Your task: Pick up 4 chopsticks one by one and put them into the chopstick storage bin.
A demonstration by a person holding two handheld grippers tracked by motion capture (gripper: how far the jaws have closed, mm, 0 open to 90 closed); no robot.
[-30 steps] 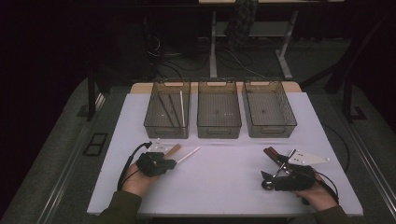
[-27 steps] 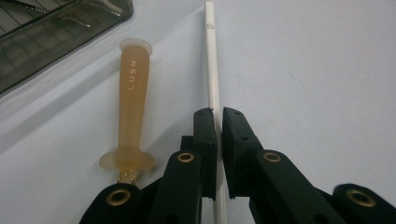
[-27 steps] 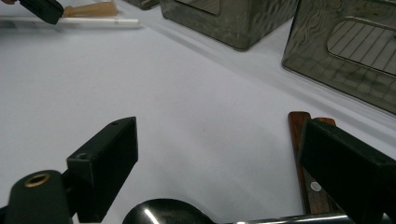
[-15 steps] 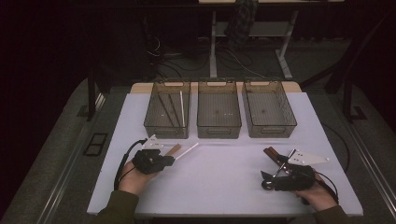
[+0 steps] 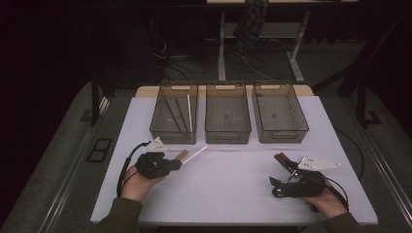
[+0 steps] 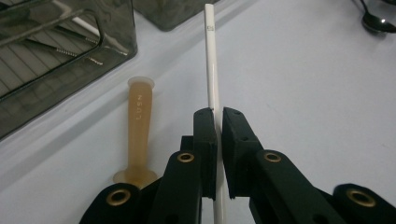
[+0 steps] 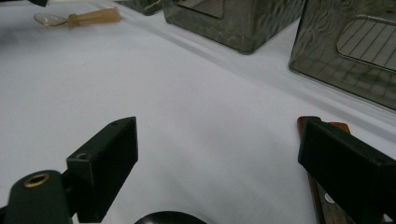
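Currently the left gripper (image 6: 218,122) clamps a thin white plastic straw (image 6: 211,60) lying beside an amber translucent spoon handle (image 6: 139,123); the right gripper (image 7: 217,154) rests with jaws spread wide, holding nothing.

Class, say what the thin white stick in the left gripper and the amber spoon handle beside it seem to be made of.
Thin white stick: probably glossy plastic; smooth, with a bright highlight. Amber spoon handle: likely translucent moulded plastic, matte, with raised lettering.

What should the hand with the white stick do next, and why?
Probably lift it toward the left bin: the left gripper is already shut on the white stick, and that bin holds similar thin sticks.
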